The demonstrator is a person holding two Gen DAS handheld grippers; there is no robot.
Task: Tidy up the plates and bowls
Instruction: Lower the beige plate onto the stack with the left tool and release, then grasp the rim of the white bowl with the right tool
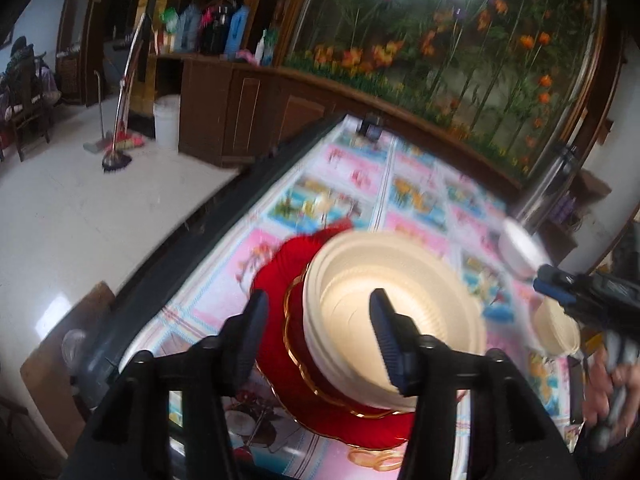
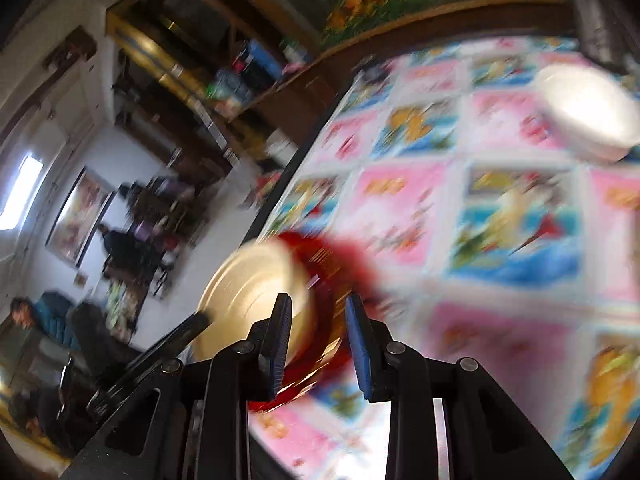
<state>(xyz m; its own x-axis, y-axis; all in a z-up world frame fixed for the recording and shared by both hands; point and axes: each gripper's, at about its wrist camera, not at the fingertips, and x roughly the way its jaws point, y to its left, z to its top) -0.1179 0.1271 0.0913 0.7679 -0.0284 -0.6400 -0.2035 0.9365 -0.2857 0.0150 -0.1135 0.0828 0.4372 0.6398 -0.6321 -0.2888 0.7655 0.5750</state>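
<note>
left wrist view: left gripper (image 1: 316,330) gapes empty over the cream bowls (image 1: 394,320) stacked on the red plate (image 1: 280,280), right gripper (image 2: 316,348) narrowly parted, empty; a careless regrip could tip the stack.

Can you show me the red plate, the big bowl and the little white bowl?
Red gold-rimmed plate (image 1: 276,280), left wrist view, left rim.
Cream paper bowl stack (image 1: 432,280), left wrist view, inner wall.
Small white bowl (image 1: 520,248), left wrist view, side.
</note>
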